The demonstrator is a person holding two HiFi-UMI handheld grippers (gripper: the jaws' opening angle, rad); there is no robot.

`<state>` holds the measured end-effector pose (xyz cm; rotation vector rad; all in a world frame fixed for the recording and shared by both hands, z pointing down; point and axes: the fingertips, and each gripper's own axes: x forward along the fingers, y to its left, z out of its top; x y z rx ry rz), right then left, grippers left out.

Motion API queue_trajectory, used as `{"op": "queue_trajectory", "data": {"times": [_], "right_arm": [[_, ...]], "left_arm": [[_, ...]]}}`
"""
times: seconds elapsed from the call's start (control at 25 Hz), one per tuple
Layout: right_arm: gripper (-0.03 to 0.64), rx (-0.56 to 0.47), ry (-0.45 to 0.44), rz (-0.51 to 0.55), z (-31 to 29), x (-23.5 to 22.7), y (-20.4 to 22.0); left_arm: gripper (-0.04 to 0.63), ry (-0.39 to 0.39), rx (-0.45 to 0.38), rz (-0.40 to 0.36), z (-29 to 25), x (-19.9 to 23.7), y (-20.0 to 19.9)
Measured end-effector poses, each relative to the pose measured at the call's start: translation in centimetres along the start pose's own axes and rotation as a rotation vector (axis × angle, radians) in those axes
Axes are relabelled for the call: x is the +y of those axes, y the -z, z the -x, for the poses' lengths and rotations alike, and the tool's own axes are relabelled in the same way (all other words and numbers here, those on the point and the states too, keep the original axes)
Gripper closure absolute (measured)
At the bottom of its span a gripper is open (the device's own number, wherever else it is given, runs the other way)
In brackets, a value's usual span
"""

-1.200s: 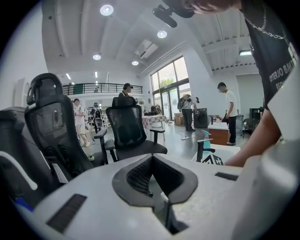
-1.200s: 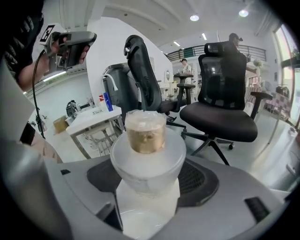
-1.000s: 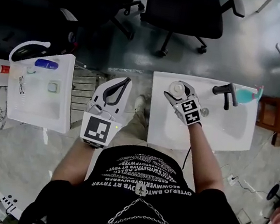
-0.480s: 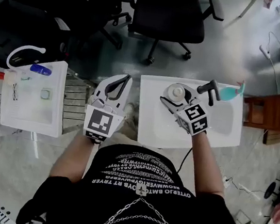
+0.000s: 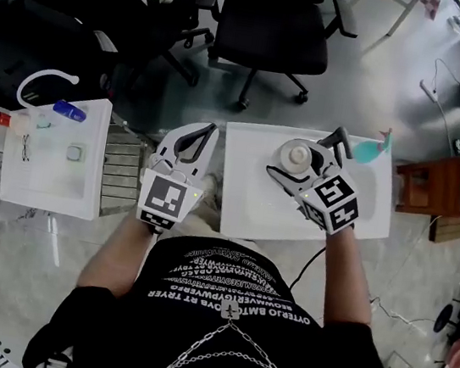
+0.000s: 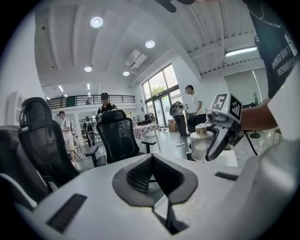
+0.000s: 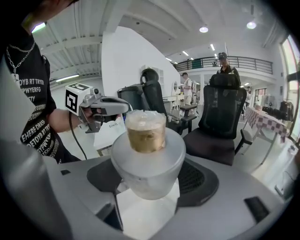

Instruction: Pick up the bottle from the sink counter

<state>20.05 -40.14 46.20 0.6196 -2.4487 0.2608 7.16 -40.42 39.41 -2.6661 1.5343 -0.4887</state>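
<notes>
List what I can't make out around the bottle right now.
Bottle underside: right gripper view, hidden by the right claw; head view shows only its top, so clearance from the sink counter is unclear.
Faucet: head view, partly behind that claw.
Small items at the far left: head view, too small to name.

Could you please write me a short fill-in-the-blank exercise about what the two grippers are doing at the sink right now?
1. The right gripper is shut on the ___.
2. The left gripper has its jaws ___ (open or shut), with nothing between them.
3. The sink under the right gripper is ___ in colour.
4. The office chair beyond the sink is ___ in colour.

Missing words: bottle; shut; white; black.
</notes>
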Motion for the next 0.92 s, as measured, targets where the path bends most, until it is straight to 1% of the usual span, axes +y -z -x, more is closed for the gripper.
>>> {"op": "queue_trajectory", "data": {"times": [0.32,0.76,0.92], "right_arm": [[0.281,-0.037,0.048,0.038,1.8,1.2,-1.2],[0.281,-0.045,0.051,0.032,1.9,0.9,-2.3],[0.281,-0.042,0.063,0.032,1.2,0.3,-2.7]], "left_arm": [[0.59,0.021,0.012,-0.06,1.6,-1.2,-1.4],[0.591,0.052,-0.007,-0.089,0.6,-1.7,-2.8],[0.59,0.064,-0.015,-0.095,-0.1,-1.0,-2.9]]}}
